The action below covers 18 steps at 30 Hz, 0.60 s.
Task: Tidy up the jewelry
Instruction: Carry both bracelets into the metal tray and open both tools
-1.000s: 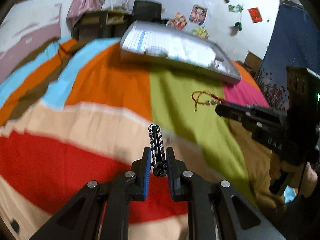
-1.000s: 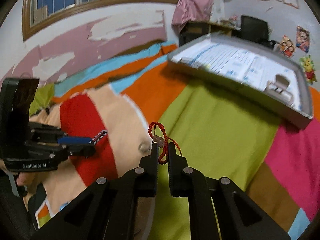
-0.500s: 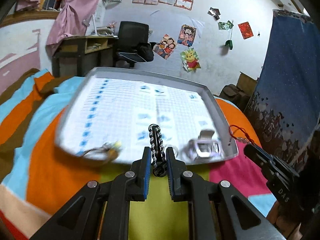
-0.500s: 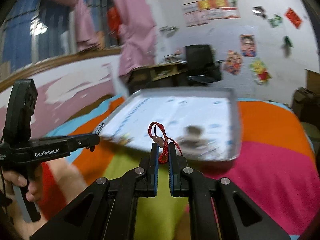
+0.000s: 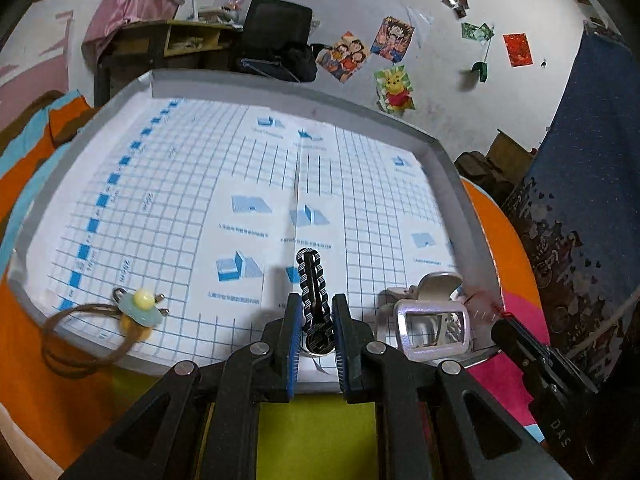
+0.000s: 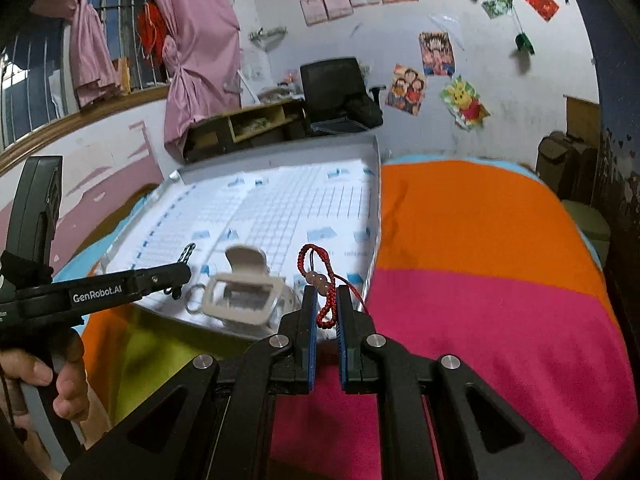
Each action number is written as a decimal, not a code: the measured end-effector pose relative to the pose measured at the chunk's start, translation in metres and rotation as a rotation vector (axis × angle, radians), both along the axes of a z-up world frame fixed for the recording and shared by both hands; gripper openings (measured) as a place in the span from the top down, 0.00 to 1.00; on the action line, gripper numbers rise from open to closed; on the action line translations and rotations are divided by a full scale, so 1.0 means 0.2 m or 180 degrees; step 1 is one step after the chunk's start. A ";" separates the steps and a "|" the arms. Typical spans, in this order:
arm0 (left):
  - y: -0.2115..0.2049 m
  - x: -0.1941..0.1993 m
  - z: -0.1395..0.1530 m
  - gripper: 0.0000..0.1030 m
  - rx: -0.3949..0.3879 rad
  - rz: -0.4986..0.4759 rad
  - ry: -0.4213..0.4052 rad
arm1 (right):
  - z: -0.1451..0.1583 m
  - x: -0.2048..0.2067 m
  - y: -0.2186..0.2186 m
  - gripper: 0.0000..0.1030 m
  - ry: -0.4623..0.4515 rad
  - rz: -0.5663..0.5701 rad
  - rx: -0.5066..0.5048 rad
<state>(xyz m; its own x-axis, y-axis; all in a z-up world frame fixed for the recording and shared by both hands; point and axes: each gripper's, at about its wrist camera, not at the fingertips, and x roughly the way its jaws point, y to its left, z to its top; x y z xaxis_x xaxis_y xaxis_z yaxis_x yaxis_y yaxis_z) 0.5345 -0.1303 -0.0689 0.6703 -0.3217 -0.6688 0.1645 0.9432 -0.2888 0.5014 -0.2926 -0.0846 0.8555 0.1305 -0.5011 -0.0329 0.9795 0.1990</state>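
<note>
Both claws have swung up off the striped bedspread [image 6: 480,240] over the last second and now sit at the near edge of the grey tray [image 5: 448,160], so I judge transport done and drop-off next.

Left claw [image 5: 316,320]: narrow gap, clamped on the black-and-white bracelet [image 5: 314,280]. It stands upright between the pads, top loop over the tray's gridded paper liner, just inside the near rim.

Right claw [image 6: 327,312]: nearly together, pinching the red cord bracelet [image 6: 320,276] with its pale beads just above the pads. It hangs at the tray's near right corner, roughly over the rim, not clearly inside.

Already in the tray: a pale hair clip [image 5: 432,320] just right of my left claw, and a brown cord with a yellow-green charm [image 5: 140,304] draped over the near left rim.

Beyond: desk and office chair against the far wall.
</note>
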 end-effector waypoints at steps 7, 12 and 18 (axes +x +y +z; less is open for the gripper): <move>-0.01 -0.06 0.02 0.50 0.0179 0.0113 -0.0089 | -0.03 -0.02 0.01 0.89 0.0039 0.0035 -0.0014; 0.08 -0.17 0.11 0.32 0.0079 0.0350 -0.0367 | 0.01 -0.08 0.00 0.62 -0.0115 0.0019 -0.0024; 0.16 -0.36 0.23 0.12 0.0144 0.0547 -0.0687 | 0.12 -0.20 -0.01 0.58 -0.0430 -0.0060 -0.0061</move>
<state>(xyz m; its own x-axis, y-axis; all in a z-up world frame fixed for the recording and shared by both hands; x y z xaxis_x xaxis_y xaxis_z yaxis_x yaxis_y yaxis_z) 0.4626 -0.0990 -0.0220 0.8409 -0.1640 -0.5157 0.0540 0.9737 -0.2215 0.4619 -0.2950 -0.0599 0.9176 0.1052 -0.3834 -0.0395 0.9837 0.1753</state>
